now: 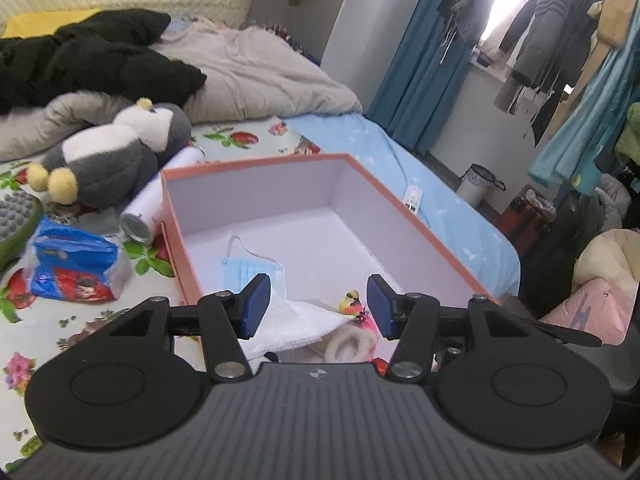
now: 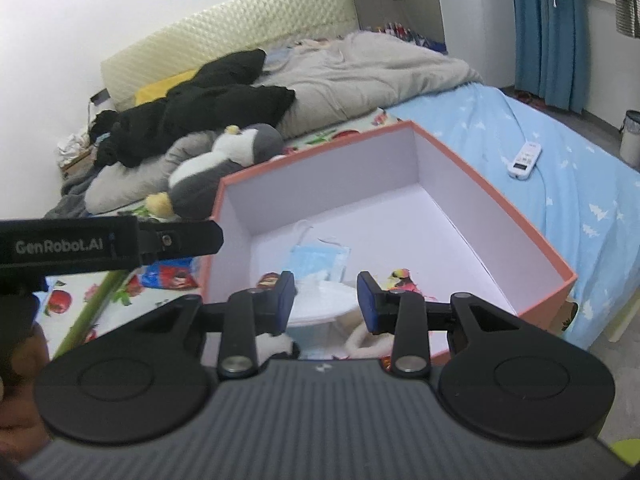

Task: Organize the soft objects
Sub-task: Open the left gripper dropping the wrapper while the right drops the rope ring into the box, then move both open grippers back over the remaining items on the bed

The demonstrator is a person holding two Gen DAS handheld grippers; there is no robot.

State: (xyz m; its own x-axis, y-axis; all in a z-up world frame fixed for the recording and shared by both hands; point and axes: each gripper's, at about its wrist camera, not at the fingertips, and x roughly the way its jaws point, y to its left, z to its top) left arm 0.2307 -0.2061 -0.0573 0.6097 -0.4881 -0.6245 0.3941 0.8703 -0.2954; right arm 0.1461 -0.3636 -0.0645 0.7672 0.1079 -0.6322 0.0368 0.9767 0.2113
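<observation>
On the bed, atop a fruit-print sheet, sits an open box with salmon walls outside and a pale lilac lining. Both grippers hang over its near end, looking down into it. The left gripper has its blue pads spread apart with nothing between them; the right gripper is likewise spread and grips nothing. In the right view the left gripper's black body crosses the left edge, level with the box's near-left corner.

Inside the box, toward the near-left part of the floor, lies a blue mask with its ear loop curling up toward the left wall. Just nearer than it lies a white cloth, touching or overlapping the mask's edge — which one, the view does not settle. Beside the cloth, to the right, a small toy bird in yellow and red rests on something pink, and a cream fuzzy piece lies below, partly hidden by the gripper body. The far half of the box floor is bare.

Outside the box, to its left, a grey-and-white penguin plush lies on its side, its yellow feet toward the camera. A spray can lies against the box's left wall, and a blue tissue pack sits nearer — well clear of the box. A black garment and a grey quilt fill the far end of the bed, and a white remote lies on the blue sheet right of the box.
</observation>
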